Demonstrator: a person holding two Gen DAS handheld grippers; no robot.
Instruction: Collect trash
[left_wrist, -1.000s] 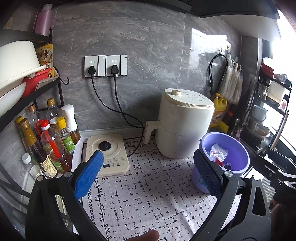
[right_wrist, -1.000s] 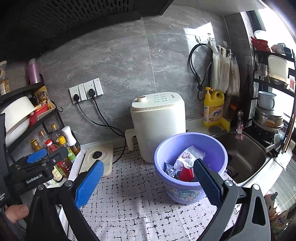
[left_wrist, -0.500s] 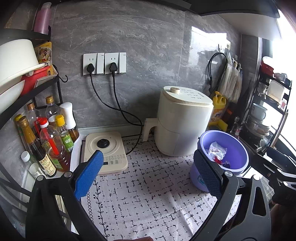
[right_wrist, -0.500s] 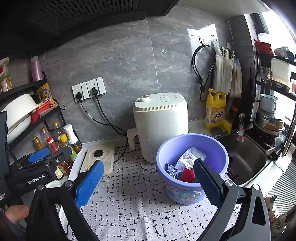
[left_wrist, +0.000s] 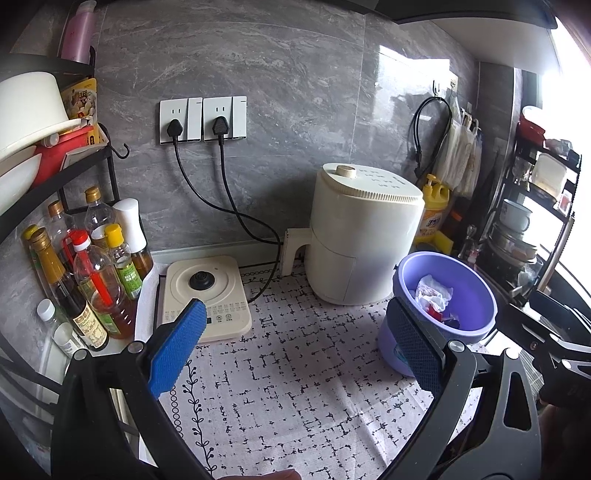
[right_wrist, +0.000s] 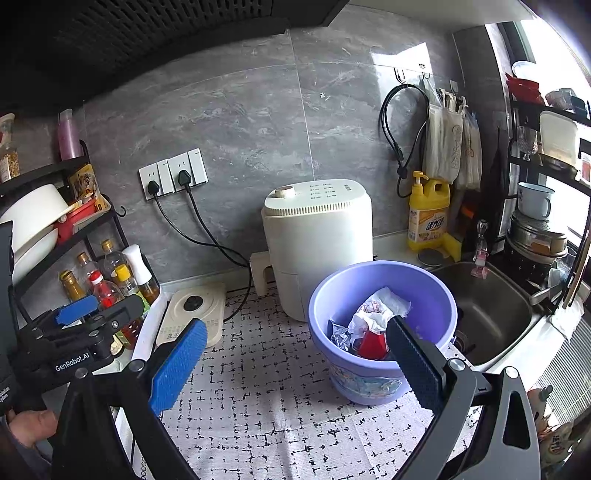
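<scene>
Fig.: purple bin at 3 o'clock holds crumpled trash; mat bare; L gripper & R gripper both spread, empty; task appears nearly done

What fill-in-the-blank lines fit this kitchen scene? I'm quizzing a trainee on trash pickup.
1. The crumpled trash lies inside the ____ bucket.
2. Both the left gripper and the right gripper are ____ and hold nothing.
3. The bucket stands between the white cooker and the ____.
4. The number of black plugs in the wall sockets is ____.

Missing words: purple; open; sink; two
</scene>
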